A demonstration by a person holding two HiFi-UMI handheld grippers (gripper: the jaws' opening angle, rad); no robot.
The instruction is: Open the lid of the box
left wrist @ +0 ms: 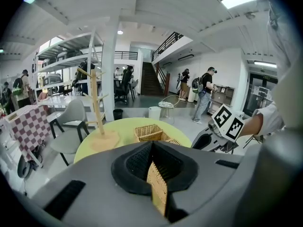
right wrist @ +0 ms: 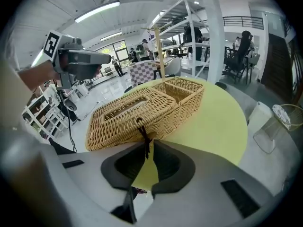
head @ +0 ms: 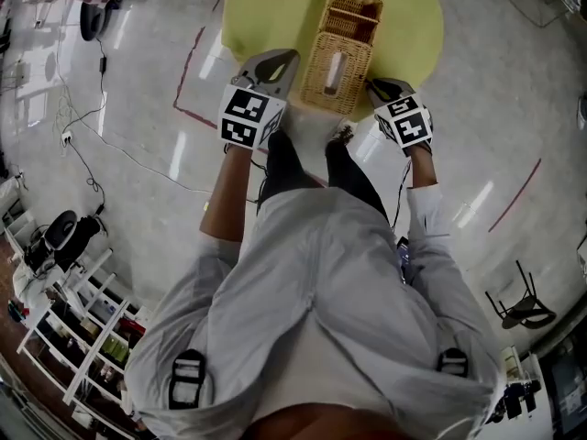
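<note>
Looking at this: left claw [left wrist: 151,145] is pinched shut on the side of the wicker box [head: 341,53], which sits on the yellow surface [head: 413,26] at its near edge. Right claw [right wrist: 144,143] is closed on the dark cord [right wrist: 143,132] of the lid [right wrist: 128,107].

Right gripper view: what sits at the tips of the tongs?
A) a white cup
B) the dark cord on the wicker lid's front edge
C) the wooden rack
B: the dark cord hangs from the wicker lid straight into the tips of the right tongs, which are closed together around it.
</note>
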